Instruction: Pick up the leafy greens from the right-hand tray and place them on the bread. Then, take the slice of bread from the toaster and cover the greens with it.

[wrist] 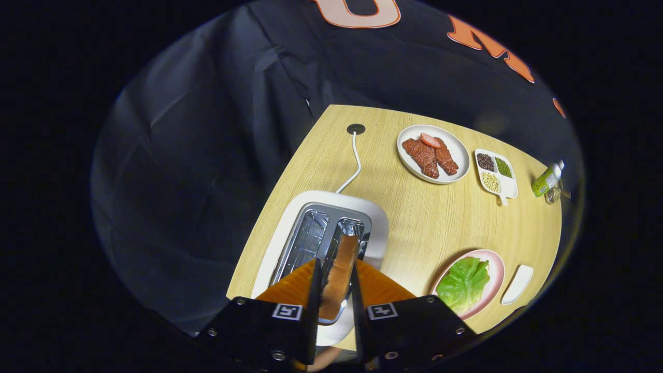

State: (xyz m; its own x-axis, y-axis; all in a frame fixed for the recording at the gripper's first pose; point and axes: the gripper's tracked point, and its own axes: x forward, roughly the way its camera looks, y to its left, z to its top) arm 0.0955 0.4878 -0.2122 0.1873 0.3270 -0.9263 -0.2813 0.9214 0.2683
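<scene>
Gripping the slice of bread [339, 274] on both faces, the tool [335, 290] had its two fingers clenched on the toast above the right-hand slot of the white toaster [373, 217], the slice tilted and apparently partly lifted out. At about two o'clock from the fingers, the lettuce leaf [462, 282] already lay on the pink plate [496, 269], covering whatever was under it, so I could not make out the bottom bread. Beyond the toaster, at one o'clock on the worktop [414, 217], sat a plate of meat [433, 154] and a divided dish of beans [495, 172]. To my eye, the risk was the slice catching the slot's wire cage and slipping, or landing askew and dragging the leaf off.
</scene>
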